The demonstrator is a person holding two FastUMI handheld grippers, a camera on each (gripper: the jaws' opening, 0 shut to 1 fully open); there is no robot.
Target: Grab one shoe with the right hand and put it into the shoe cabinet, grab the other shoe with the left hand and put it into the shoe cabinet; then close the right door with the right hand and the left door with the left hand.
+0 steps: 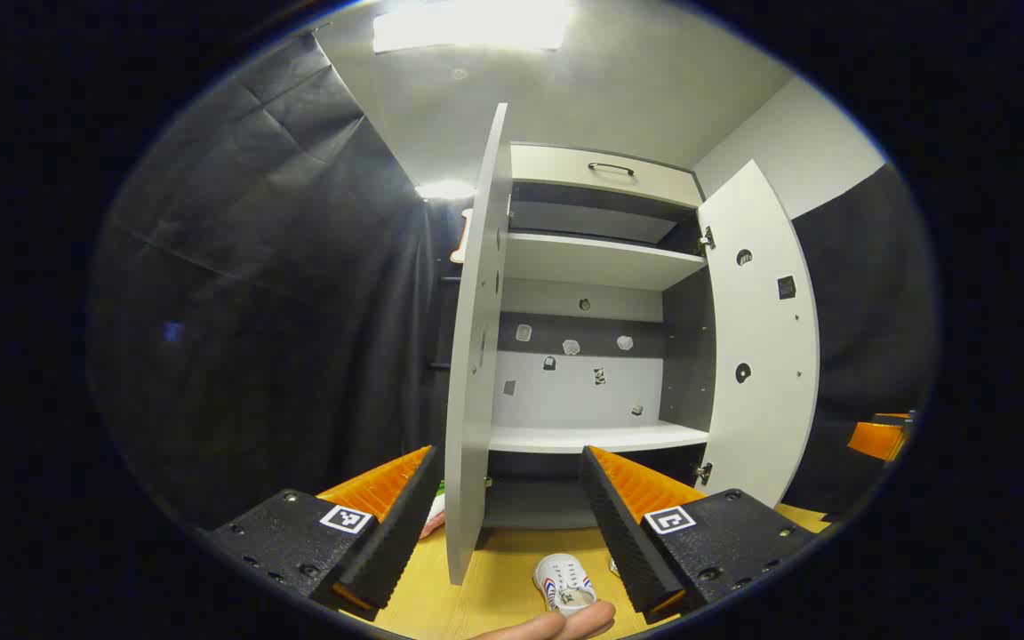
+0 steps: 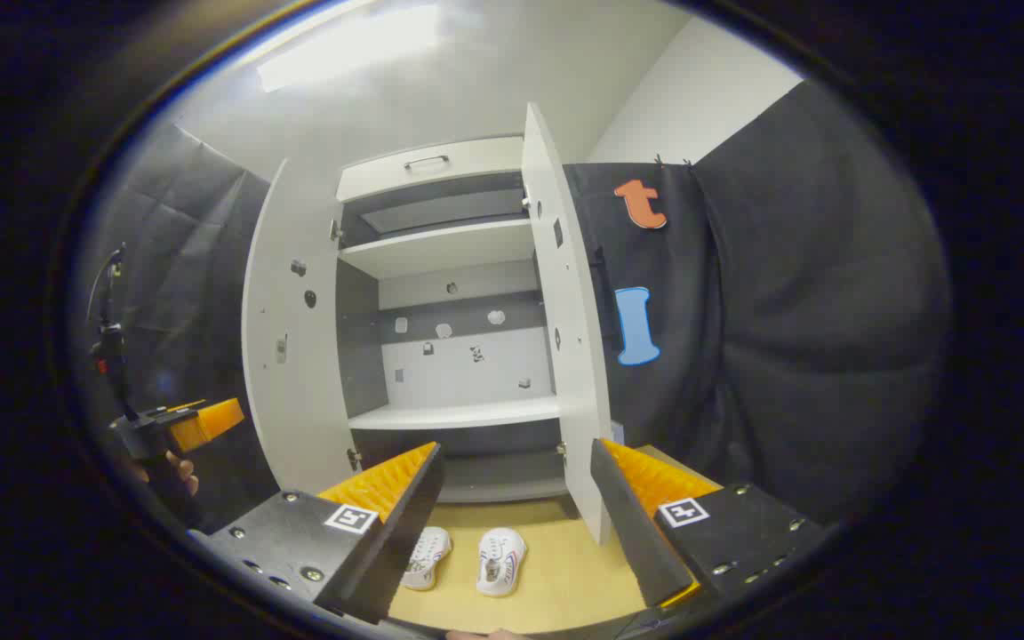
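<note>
With both shoes (image 2: pixel 501 560) on the floor before the open shoe cabinet (image 2: pixel 450 338) and both claws empty and spread, lower your right claw (image 2: pixel 512 507) onto the nearer shoe.

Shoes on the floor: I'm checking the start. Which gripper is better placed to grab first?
Right. The right gripper, open, looks down on both shoes, in front of the open cabinet. The left gripper sees one.

Both views face the open shoe cabinet (image 1: pixel 596 356) from nearby, low.
</note>
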